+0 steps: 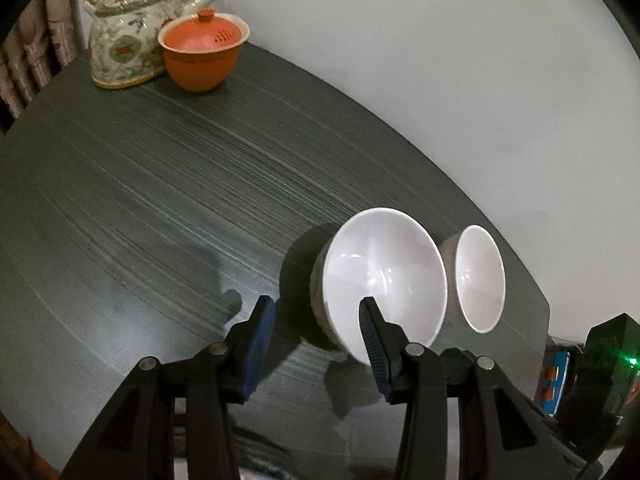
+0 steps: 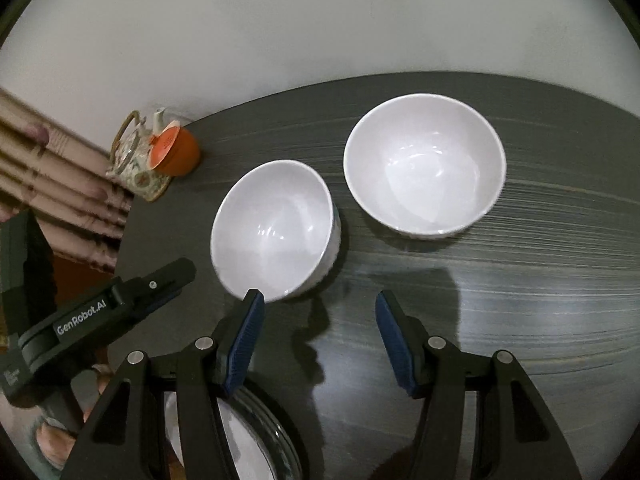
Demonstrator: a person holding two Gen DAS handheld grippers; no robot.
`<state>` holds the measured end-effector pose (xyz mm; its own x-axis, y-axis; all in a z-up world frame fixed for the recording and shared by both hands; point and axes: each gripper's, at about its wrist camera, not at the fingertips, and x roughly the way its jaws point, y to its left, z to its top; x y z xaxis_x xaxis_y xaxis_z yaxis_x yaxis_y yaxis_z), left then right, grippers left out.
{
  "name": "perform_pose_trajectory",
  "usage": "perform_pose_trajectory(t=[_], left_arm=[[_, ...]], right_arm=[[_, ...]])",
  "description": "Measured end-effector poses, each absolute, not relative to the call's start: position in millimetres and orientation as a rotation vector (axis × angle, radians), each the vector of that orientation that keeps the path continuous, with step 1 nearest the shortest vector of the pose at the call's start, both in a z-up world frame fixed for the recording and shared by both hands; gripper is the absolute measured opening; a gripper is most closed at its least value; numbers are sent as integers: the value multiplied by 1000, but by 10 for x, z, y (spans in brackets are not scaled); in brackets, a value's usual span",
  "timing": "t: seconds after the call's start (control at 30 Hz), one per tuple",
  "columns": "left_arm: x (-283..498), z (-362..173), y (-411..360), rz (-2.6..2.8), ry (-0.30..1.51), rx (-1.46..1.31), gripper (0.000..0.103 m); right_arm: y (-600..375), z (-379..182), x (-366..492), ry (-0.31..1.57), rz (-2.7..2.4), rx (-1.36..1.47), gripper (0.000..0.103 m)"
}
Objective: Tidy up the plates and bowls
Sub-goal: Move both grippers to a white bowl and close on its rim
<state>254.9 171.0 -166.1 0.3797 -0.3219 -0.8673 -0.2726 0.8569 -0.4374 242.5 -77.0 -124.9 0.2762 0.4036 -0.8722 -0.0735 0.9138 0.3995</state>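
While apart, two white bowls (image 2: 424,166)

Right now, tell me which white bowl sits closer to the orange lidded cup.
The left white bowl, nearer the orange lidded cup; the right white bowl stands farther along the table.

A dark streaked table (image 2: 540,300) stood against a plain pale wall (image 2: 320,20); pinkish curtain (image 2: 60,168) hung far left of the claw.
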Motion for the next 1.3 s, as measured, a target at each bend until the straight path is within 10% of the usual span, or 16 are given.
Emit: perform_pose_trajectory(t=[0.3, 0.47, 0.67, 1.3], left_arm=[[2721, -1943, 1620, -34, 1257, -574, 43], [2776, -2073, 1585, -42, 1285, -585, 21], [2764, -2104, 1507, -42, 1280, -577, 18], [2158, -1400, 1122, -113, 1233, -523, 18]], right_arm=[[-665, -1551, 2685, 1294, 301, 321, 50], [-666, -1668, 2738, 1308, 289, 325, 40], [-637, -1721, 2775, 1303, 333, 334, 22], [-883, -1168, 2331, 1227, 333, 310, 22]])
